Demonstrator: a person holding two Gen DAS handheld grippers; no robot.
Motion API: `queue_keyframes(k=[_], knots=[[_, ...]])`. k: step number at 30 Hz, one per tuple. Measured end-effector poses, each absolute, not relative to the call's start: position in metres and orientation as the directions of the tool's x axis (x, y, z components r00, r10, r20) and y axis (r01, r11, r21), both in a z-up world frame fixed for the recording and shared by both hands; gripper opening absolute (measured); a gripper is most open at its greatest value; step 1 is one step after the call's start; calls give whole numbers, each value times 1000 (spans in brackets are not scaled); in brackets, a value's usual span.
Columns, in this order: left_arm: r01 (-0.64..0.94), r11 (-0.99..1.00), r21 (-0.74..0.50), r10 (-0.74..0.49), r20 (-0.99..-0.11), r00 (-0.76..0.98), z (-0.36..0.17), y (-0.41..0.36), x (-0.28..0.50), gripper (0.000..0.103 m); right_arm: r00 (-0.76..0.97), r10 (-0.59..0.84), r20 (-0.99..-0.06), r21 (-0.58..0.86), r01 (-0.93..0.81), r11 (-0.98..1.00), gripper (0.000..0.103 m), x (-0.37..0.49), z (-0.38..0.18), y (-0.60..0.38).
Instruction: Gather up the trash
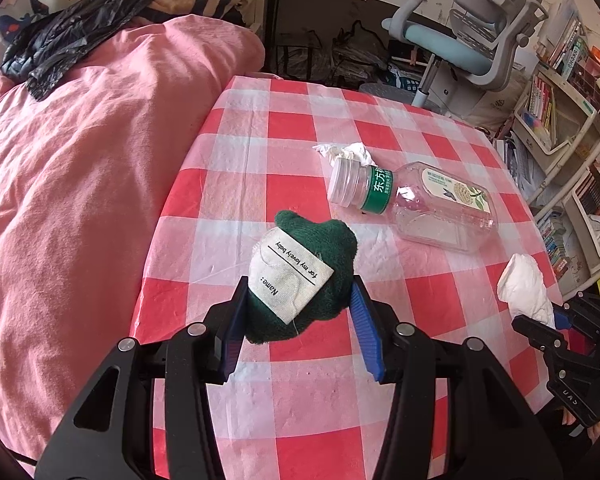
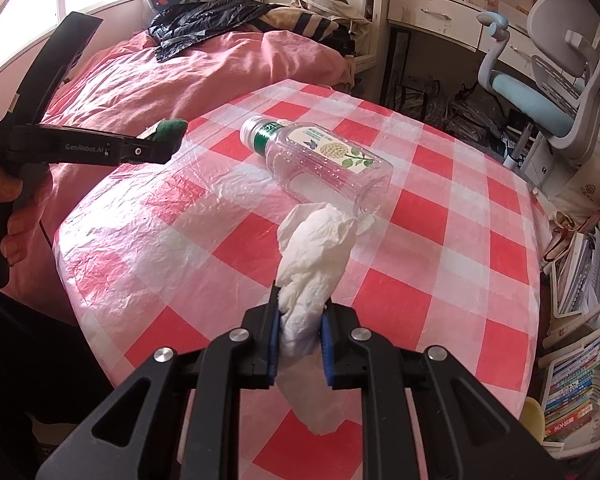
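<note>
Above the red-and-white checked plastic tablecloth [image 1: 292, 128], the left gripper [image 1: 298, 300] held a dark green plush toy with a white cloth label [image 1: 300, 276]; its blue-padded fingers [image 1: 364, 320] pressed the toy from both sides, and the toy was lifted off the cloth; the label read "Name:" and "for my lovely baby". The right gripper [image 2: 300, 320] was closed narrowly on a crumpled white paper tissue [image 2: 316, 248]; the tissue stood up between the blue pads and also hung below them, clear of the table surface. A clear empty plastic bottle with a green neck band and a pale cap [image 1: 416, 200] lay on its side near the middle of the tablecloth; a second crumpled white tissue [image 1: 348, 152] lay touching the cap end of the bottle in the left wrist view. A pink quilt-covered bed [image 1: 80, 160] stood just beside the table; a black plastic bag [image 1: 68, 40] lay on the far end of the bed; a grey and light blue office chair [image 1: 480, 40] stood beyond the table.
</note>
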State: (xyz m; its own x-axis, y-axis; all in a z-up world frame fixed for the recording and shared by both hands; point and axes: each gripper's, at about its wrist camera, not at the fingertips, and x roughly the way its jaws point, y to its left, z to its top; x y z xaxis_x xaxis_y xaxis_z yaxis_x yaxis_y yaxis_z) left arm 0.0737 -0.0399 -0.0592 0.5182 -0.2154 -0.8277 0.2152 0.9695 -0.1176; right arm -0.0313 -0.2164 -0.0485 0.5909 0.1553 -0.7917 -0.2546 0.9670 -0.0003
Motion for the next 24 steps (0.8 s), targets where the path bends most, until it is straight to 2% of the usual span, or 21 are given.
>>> queue_keyframes(k=[24], knots=[[214,967,-136,-233,-805,546,-50,-37,72,46,599,153,-786,-11,-260,966,17,-32,-46,-214]])
